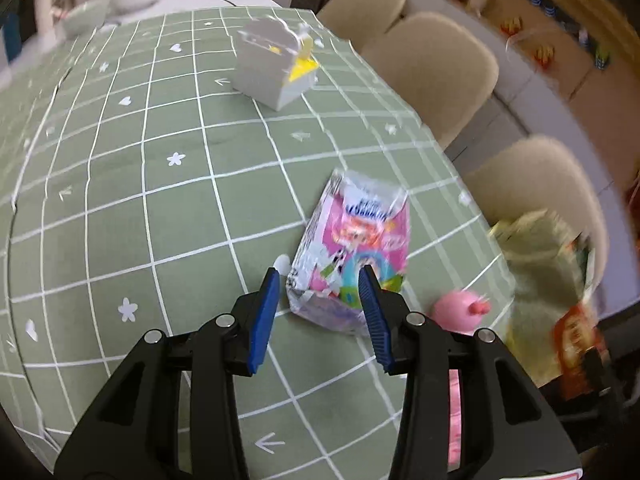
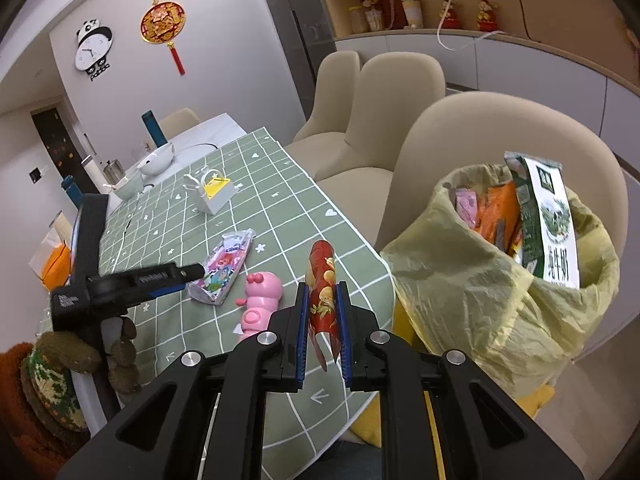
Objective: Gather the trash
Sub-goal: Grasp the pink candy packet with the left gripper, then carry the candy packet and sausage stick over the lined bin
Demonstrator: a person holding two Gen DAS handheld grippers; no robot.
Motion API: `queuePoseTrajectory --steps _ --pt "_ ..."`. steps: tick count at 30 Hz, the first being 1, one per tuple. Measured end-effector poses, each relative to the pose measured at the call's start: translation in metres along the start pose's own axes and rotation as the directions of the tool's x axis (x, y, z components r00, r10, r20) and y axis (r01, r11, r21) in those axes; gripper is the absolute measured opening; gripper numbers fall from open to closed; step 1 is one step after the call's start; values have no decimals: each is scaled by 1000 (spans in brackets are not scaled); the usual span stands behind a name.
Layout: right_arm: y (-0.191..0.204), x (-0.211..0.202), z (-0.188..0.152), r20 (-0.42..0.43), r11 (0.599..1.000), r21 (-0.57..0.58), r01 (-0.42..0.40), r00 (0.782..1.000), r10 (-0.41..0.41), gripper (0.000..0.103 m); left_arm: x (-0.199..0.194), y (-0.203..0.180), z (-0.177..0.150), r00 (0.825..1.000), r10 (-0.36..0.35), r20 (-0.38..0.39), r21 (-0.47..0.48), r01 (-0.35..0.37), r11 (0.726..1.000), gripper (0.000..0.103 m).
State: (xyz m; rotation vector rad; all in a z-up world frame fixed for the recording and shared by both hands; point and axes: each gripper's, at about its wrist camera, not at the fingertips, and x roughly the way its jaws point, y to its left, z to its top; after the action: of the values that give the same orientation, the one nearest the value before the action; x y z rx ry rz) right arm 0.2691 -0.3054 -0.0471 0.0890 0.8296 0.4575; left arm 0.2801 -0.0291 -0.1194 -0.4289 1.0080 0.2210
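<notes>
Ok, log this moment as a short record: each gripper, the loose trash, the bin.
left gripper: open, over the pink pouch, not gripping it
right gripper: shut on red wrapper
pink pouch: lying flat on the green tablecloth
pink toy: on the cloth beside the pouch
bin: past the table edge, yellow liner, holds a green carton and other packets

Motion blur smears the print on the pink snack packet point(image 1: 352, 256) in the left wrist view, its lettering unreadable — the lined trash bin point(image 1: 548, 280) at the desk point(image 1: 120, 200) edge is a blurred mass there too. The right hand-held gripper point(image 2: 323, 322) covers the red wrapper's point(image 2: 320, 280) lower sides — the pink toy point(image 1: 460, 308) is half hidden
</notes>
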Motion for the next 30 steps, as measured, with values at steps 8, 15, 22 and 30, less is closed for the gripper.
queuePoseTrajectory --steps 8,15,22,30 --pt "-1 -10 5 30 1000 -11 -8 1000 8 14 -10 2 -9 999 29 -26 72 -27 997 4" --pt "12 -21 20 64 996 -73 -47 997 52 14 -83 17 1 985 70 161 133 -92 987 2" --pt "27 -36 33 105 986 -150 -73 990 90 14 -126 26 7 972 61 228 112 -88 990 2" --pt "10 -40 17 99 994 -96 -58 993 67 14 -73 20 -15 985 -171 28 20 171 985 37"
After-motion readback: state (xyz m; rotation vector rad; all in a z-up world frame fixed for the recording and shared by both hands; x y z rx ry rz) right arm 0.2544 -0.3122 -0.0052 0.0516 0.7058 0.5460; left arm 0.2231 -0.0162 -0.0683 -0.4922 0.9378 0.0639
